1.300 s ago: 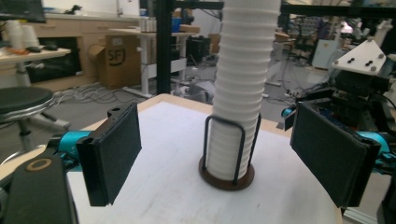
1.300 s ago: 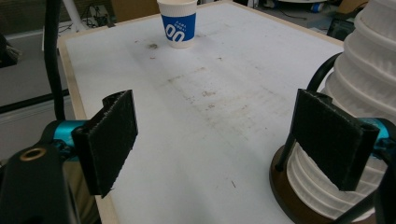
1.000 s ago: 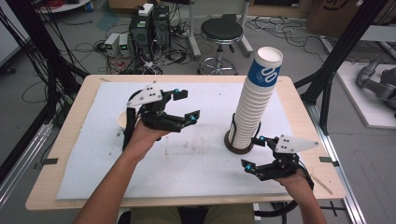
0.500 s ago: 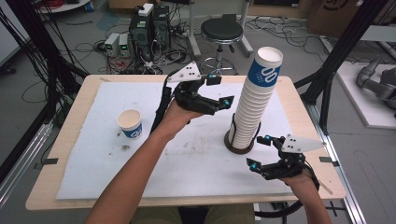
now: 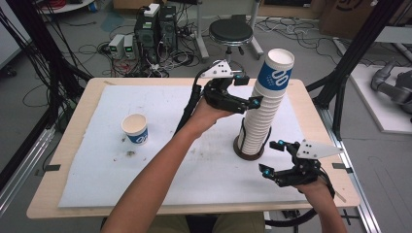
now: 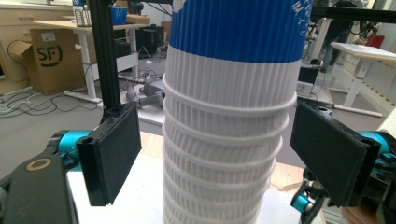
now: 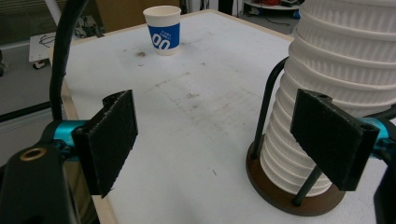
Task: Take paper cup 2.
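While the tall stack of paper cups (image 5: 265, 109) stands in its dark round holder (image 5: 249, 150) right of the table's middle, the left gripper (image 5: 248, 92) is raised against its upper part, jaws spread to either side of the stack and not touching it; one blue-banded paper cup (image 5: 135, 128) stands alone, well apart at the left. The right gripper (image 5: 272, 158) hangs released near the holder's base, nothing between its jaws.

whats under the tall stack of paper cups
The stack of cups stands on a round dark base with thin upright rods beside it, set on the white mat. Whether the base has a post inside the stack cannot be seen; the cups cover it.
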A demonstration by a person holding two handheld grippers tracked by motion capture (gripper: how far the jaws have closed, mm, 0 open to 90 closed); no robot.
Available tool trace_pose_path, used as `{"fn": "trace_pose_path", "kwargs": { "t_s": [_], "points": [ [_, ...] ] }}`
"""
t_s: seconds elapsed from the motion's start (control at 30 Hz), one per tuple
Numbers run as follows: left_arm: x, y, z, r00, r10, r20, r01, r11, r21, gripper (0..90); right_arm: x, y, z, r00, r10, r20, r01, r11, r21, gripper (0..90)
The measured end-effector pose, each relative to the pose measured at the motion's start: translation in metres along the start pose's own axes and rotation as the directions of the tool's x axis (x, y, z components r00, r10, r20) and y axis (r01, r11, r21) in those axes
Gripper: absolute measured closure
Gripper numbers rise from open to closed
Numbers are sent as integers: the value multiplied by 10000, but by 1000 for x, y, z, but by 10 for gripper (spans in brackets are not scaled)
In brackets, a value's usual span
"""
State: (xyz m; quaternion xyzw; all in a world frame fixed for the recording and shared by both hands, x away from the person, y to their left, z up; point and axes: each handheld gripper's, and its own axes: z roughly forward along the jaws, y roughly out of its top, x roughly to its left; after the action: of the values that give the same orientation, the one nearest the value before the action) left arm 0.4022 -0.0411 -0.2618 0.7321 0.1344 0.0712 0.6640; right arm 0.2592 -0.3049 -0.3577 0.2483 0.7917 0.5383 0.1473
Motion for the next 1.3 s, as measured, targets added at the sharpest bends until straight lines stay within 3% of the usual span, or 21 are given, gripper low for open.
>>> {"fn": "trace_pose_path", "kwargs": {
  "t_s": [0.37,1.07,1.3],
  "points": [
    [-2,0,23,9992,217,331,-229,9991,344,148,0,1,-2,10000,45,-26,-45,10000,-29,151],
    [-4,-1,24,9987,463,206,-469,9983,337,150,-1,4,-4,10000,-19,61,21,9999,-172,152],
    [-4,-2,23,9987,471,192,-477,9983,325,163,-5,18,-12,9997,110,212,-98,9982,-595,151]
  ]
}}
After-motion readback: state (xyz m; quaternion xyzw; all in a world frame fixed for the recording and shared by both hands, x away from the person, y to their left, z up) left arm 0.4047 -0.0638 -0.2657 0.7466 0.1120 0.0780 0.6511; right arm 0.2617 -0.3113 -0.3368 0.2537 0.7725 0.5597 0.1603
